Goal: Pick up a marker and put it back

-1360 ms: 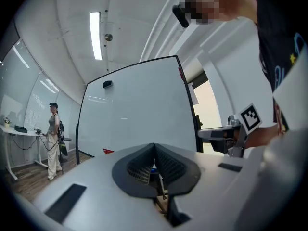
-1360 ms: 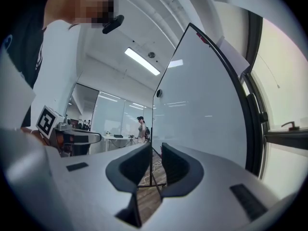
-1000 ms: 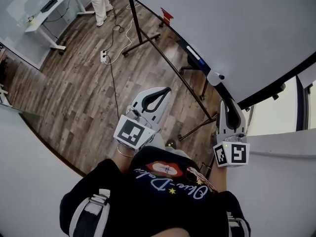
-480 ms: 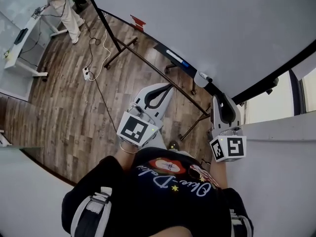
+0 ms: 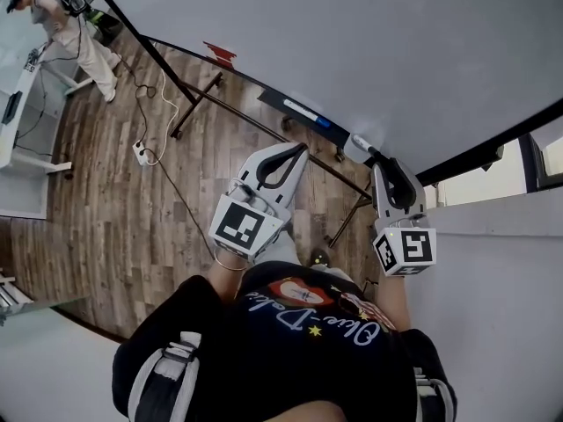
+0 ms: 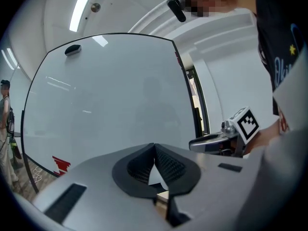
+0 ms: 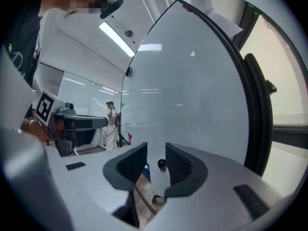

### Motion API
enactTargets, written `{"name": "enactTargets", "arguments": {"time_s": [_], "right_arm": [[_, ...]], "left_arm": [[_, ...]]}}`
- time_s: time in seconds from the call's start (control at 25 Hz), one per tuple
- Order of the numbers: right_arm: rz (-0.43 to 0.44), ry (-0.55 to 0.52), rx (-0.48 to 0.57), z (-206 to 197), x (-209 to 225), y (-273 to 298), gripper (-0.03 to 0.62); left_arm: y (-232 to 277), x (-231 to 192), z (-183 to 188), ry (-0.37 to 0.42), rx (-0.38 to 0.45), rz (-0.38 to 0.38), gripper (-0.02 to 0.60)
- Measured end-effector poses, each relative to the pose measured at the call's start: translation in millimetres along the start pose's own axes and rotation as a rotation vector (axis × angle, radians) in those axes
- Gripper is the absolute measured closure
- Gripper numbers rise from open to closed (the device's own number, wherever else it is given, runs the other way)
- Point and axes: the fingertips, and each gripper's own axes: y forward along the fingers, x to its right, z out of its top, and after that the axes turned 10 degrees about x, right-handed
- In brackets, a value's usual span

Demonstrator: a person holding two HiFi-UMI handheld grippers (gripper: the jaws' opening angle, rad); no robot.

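Left hand-held gripper (image 6: 154,148) closed | right hand-held gripper (image 7: 156,150) empty, just widening | 1 blue-capped marker (image 5: 301,110)

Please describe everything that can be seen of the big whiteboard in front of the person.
The whiteboard is large, with a blank pale surface that reflects the ceiling lights and a thin dark frame. It stands upright on a dark metal stand whose feet rest on the wooden floor. A dark tray along its lower edge holds what looks like a white marker with a blue end. A red piece sits at that edge.
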Motion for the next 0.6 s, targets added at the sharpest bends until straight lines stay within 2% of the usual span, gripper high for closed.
{"name": "enactTargets", "arguments": {"time_s": [0.28, 0.6], "right_arm": [[-0.061, -0.007, -0.067, -28, 8, 20, 0.488], [-0.099, -0.004, -0.121, -52, 16, 34, 0.488]], "left_arm": [[9, -17, -10, -0.025, -0.010, -0.040, 0.578], [12, -36, -18, -0.030, -0.022, -0.031, 0.578]]}}
